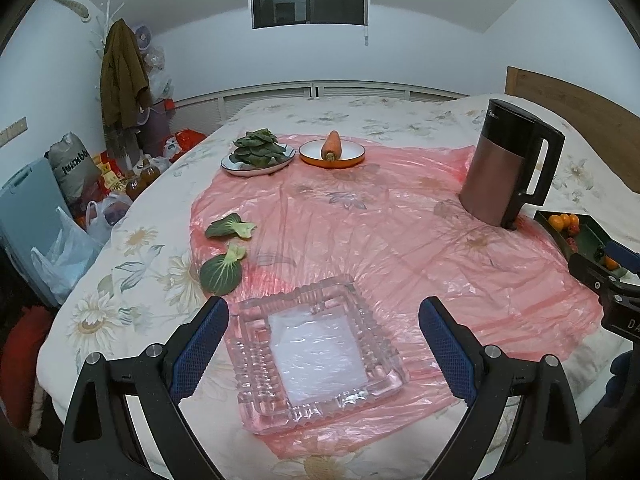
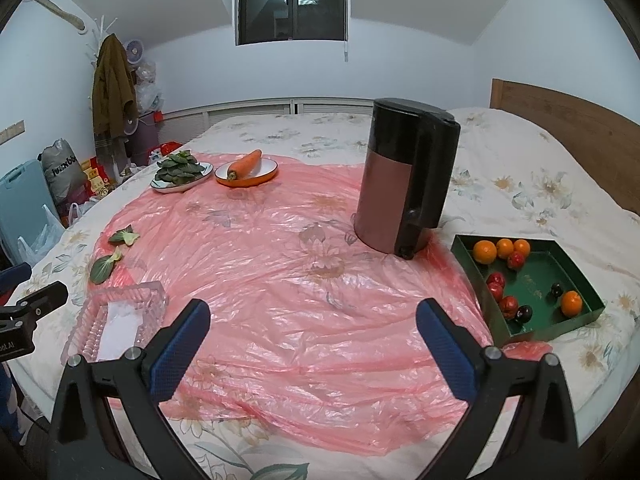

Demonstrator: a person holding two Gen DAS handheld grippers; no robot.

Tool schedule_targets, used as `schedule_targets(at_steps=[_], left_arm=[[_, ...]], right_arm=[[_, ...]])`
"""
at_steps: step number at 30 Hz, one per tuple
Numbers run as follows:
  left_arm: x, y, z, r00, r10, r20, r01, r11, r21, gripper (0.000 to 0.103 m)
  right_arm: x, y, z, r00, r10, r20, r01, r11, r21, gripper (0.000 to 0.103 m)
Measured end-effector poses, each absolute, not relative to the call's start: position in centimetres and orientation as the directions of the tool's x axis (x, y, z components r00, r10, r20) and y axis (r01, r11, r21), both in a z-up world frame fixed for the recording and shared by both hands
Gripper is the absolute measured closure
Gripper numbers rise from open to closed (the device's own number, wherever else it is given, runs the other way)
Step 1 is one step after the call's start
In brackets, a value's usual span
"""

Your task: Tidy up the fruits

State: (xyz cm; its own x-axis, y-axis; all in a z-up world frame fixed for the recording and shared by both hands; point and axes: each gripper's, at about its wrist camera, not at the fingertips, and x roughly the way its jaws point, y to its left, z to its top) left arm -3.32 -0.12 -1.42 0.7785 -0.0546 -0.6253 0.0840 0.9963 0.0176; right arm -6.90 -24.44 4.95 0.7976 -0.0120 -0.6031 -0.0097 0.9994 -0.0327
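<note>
A green tray point(image 2: 576, 316) at the right holds several oranges point(image 2: 485, 251), red fruits point(image 2: 509, 305) and dark plums point(image 2: 525, 313); it also shows at the right edge of the left wrist view point(image 1: 588, 240). An empty clear glass dish point(image 1: 316, 360) lies on the pink plastic sheet point(image 2: 300, 280), also seen in the right wrist view point(image 2: 120, 320). My left gripper point(image 1: 324, 340) is open, hovering over the glass dish. My right gripper point(image 2: 314, 340) is open and empty above the sheet, left of the green tray.
A brown and black kettle point(image 2: 404, 184) stands behind the tray. A plate of greens point(image 1: 258, 156) and an orange plate with a carrot point(image 1: 332, 150) sit at the far side. Two loose bok choy leaves point(image 1: 224, 268) lie left of the dish. Bags crowd the floor at left.
</note>
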Motion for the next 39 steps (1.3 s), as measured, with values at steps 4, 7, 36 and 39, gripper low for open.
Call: schedule_targets(at_steps=[4, 7, 36, 39], left_arm=[[-3.4, -0.2, -1.6, 0.779, -0.056, -0.625, 0.091, 0.996, 0.024, 0.009], [-3.3, -0.2, -1.7, 0.777, -0.06, -0.627, 0.096, 0.995, 0.025, 0.009], [-3.1, 0.6, -1.7, 0.776, -0.063, -0.628, 0.087, 0.996, 0.008, 0.009], [-3.1, 0.4, -1.7, 0.775, -0.064, -0.628, 0.091, 0.996, 0.01, 0.009]], right_arm=[[-6.8, -24.4, 4.8, 0.797, -0.013, -0.604, -0.008, 0.999, -0.032, 0.0], [-6.8, -24.1, 4.7, 0.798, -0.014, -0.602, -0.012, 0.999, -0.039, 0.0], [-6.6, -22.8, 4.1, 0.796, -0.029, -0.605, -0.022, 0.997, -0.077, 0.0], [-6.6, -23.3, 4.0, 0.796, -0.041, -0.605, -0.012, 0.996, -0.083, 0.0]])
